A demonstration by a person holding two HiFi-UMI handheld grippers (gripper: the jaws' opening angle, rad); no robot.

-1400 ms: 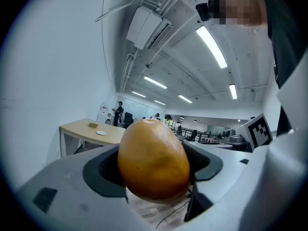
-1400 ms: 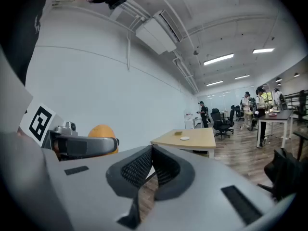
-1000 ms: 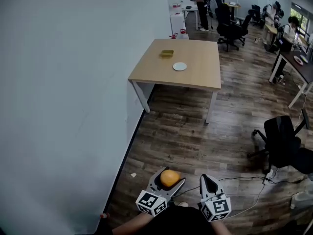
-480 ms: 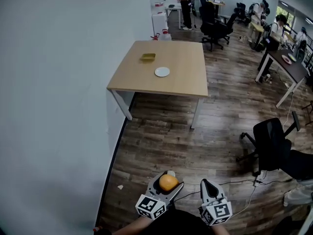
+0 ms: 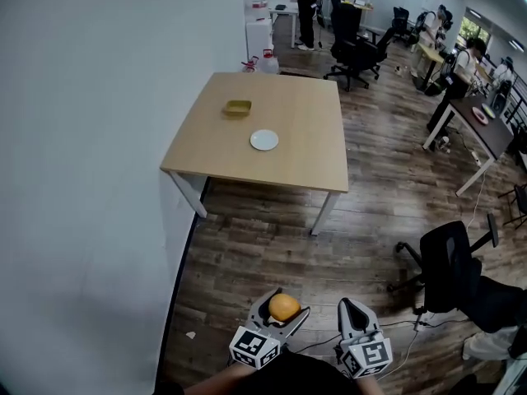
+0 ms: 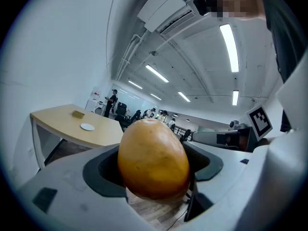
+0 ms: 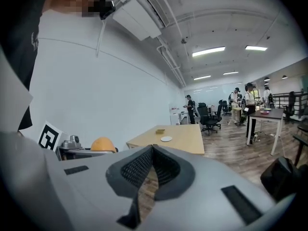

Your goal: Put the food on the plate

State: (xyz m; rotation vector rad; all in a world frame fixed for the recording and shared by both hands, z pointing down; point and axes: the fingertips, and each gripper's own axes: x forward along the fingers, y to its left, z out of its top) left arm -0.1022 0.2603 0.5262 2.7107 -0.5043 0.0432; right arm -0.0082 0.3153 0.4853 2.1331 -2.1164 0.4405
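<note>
My left gripper [image 5: 281,309] is shut on an orange round fruit [image 5: 284,306], held low at the bottom of the head view; the fruit [image 6: 153,159] fills the left gripper view between the jaws. Beside it my right gripper [image 5: 352,311] is shut with nothing in it, its jaws meeting [image 7: 150,170]. The small white plate [image 5: 264,140] lies on a light wooden table [image 5: 305,159] far ahead, next to a yellow-green box [image 5: 238,108]. The plate [image 7: 166,138] and the fruit [image 7: 103,144] also show in the right gripper view.
A white wall [image 5: 90,155] runs along the left, touching the table's left side. A black office chair [image 5: 451,270] stands at the right, with cables on the wood floor [image 5: 428,319]. Further back are desks, chairs and several people [image 5: 309,6].
The table and plate have drawn nearer and shifted left in the head view. Both grippers keep their places and the left stays shut on the fruit.
</note>
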